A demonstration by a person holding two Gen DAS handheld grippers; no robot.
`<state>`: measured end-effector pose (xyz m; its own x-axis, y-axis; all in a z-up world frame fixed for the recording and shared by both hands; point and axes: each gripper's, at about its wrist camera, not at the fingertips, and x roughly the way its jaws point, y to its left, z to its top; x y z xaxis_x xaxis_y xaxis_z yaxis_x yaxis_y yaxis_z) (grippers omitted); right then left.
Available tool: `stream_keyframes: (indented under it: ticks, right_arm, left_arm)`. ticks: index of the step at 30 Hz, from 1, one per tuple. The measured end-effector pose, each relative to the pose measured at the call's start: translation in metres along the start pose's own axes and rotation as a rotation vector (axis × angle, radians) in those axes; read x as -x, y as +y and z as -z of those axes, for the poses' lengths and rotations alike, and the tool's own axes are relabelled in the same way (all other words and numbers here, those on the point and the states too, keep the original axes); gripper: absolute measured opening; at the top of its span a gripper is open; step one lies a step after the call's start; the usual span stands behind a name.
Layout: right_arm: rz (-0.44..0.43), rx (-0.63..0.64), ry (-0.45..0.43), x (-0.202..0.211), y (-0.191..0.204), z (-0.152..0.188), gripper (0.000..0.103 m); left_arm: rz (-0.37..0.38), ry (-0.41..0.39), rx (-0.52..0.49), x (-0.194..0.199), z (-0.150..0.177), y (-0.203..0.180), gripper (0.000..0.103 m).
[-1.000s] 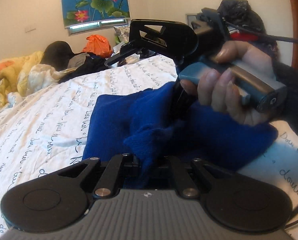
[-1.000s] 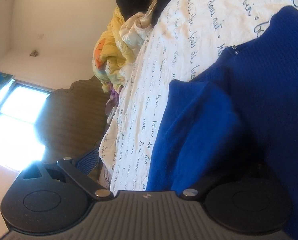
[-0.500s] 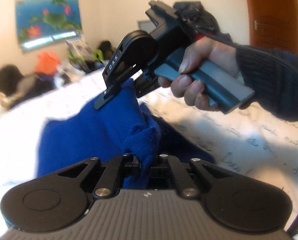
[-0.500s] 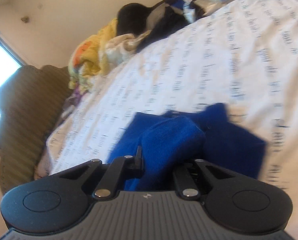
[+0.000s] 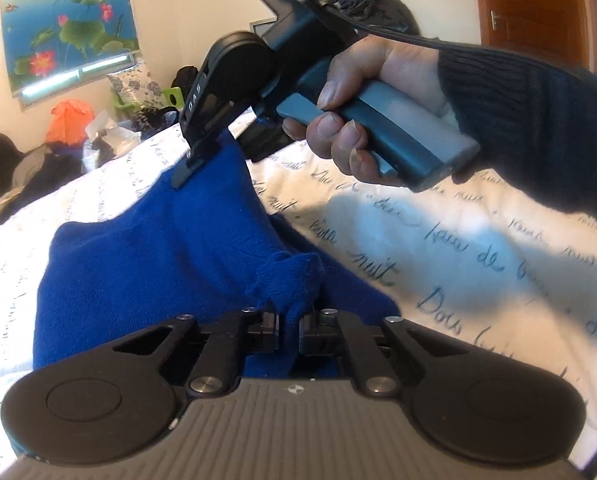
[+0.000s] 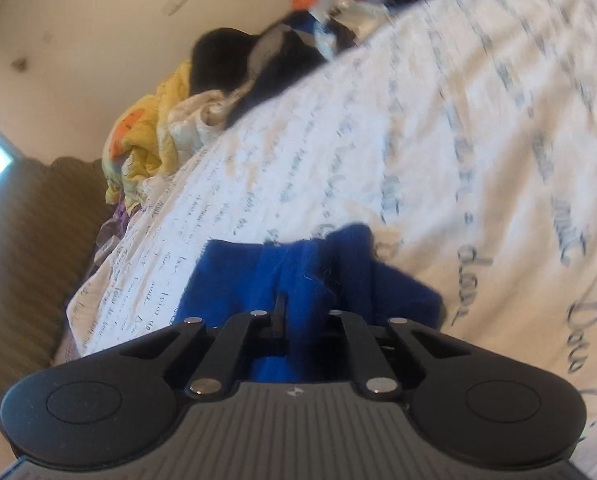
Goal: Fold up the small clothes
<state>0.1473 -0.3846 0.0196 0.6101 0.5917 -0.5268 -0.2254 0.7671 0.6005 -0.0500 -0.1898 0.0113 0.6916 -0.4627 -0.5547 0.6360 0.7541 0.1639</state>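
Left claw (image 5: pixel 288 326) is clenched on a bunched edge of the blue knit garment (image 5: pixel 146 264), which rises directly from between its pads. Right claw (image 6: pixel 298 320), gripped by a hand (image 5: pixel 362 120) in a dark sleeve (image 5: pixel 530 120), is likewise clamped on another edge of the same garment, lifting it into a peak. Remaining fabric drapes down onto the bed (image 5: pixel 478 240), on a white cover printed with script.

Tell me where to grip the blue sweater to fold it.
Grip the sweater at its edge corners, coming from above, as both grippers do: left and right each pinch a raised bunch, so the cloth hangs between them.
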Motion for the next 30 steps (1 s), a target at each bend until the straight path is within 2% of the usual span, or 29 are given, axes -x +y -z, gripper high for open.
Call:
stream_keyframes:
  ticks: [2, 4, 6, 7, 8, 9, 10, 11, 14, 16, 18, 20, 21, 22, 23, 24, 26, 28, 30]
  right_arm:
    - [0.04, 0.005, 0.011, -0.003, -0.01, 0.004, 0.006]
    - [0.074, -0.044, 0.043, -0.013, -0.026, 0.011, 0.011]
    - [0.05, -0.11, 0.017, -0.006, -0.032, 0.018, 0.015]
    - [0.059, -0.127, -0.007, 0.002, -0.03, 0.02, 0.026]
    - [0.079, -0.129, -0.051, 0.014, -0.026, 0.022, 0.044]
    - [0.099, -0.116, -0.109, 0.028, -0.019, 0.028, 0.052]
    - [0.106, -0.088, -0.15, 0.041, -0.009, 0.034, 0.061]
    - [0.092, -0.045, -0.156, 0.052, 0.002, 0.041, 0.061]
    - [0.041, 0.056, -0.083, 0.073, 0.034, 0.07, 0.061]
    - [0.055, 0.109, -0.042, 0.079, 0.053, 0.091, 0.061]
    - [0.077, 0.152, -0.008, 0.079, 0.067, 0.109, 0.061]
    - [0.078, 0.189, 0.049, 0.07, 0.075, 0.121, 0.06]
    - [0.105, 0.213, 0.063, 0.063, 0.078, 0.125, 0.059]
    - [0.145, 0.244, 0.073, 0.056, 0.079, 0.128, 0.043]
    - [0.197, 0.269, 0.092, 0.051, 0.079, 0.13, 0.01]
    - [0.239, 0.266, 0.093, 0.05, 0.074, 0.131, 0.01]
    - [0.252, 0.207, 0.097, 0.058, 0.052, 0.135, 0.007]
    - [0.194, 0.162, 0.073, 0.068, 0.037, 0.142, 0.007]
    - [0.2, 0.145, 0.065, 0.076, 0.036, 0.139, 0.008]
  left_arm:
    - [0.013, 0.024, 0.005, -0.006, 0.001, -0.001, 0.007]
    - [0.016, 0.002, -0.028, -0.003, 0.005, -0.004, 0.009]
    - [0.03, -0.027, -0.038, 0.006, 0.007, -0.001, 0.033]
    - [0.042, -0.051, -0.032, 0.014, 0.01, 0.004, 0.061]
    - [0.03, -0.082, -0.025, 0.024, 0.014, 0.009, 0.085]
    - [0.004, -0.112, -0.016, 0.034, 0.019, 0.016, 0.092]
    - [-0.015, -0.131, -0.01, 0.043, 0.024, 0.022, 0.094]
    - [-0.038, -0.132, -0.002, 0.052, 0.029, 0.031, 0.094]
    - [-0.149, -0.071, -0.006, 0.064, 0.05, 0.053, 0.092]
    - [-0.203, -0.012, -0.015, 0.063, 0.063, 0.065, 0.089]
    - [-0.203, 0.044, 0.02, 0.063, 0.071, 0.079, 0.087]
    - [-0.163, 0.06, 0.106, 0.063, 0.073, 0.093, 0.087]
    - [-0.143, 0.058, 0.157, 0.064, 0.072, 0.101, 0.087]
    - [-0.129, 0.06, 0.194, 0.063, 0.071, 0.107, 0.087]
    - [-0.125, 0.068, 0.211, 0.061, 0.07, 0.11, 0.087]
    - [-0.134, 0.075, 0.21, 0.059, 0.069, 0.112, 0.087]
    - [-0.151, 0.074, 0.193, 0.062, 0.071, 0.112, 0.087]
    - [-0.133, 0.061, 0.201, 0.067, 0.073, 0.116, 0.087]
    - [-0.106, 0.059, 0.235, 0.068, 0.072, 0.127, 0.087]
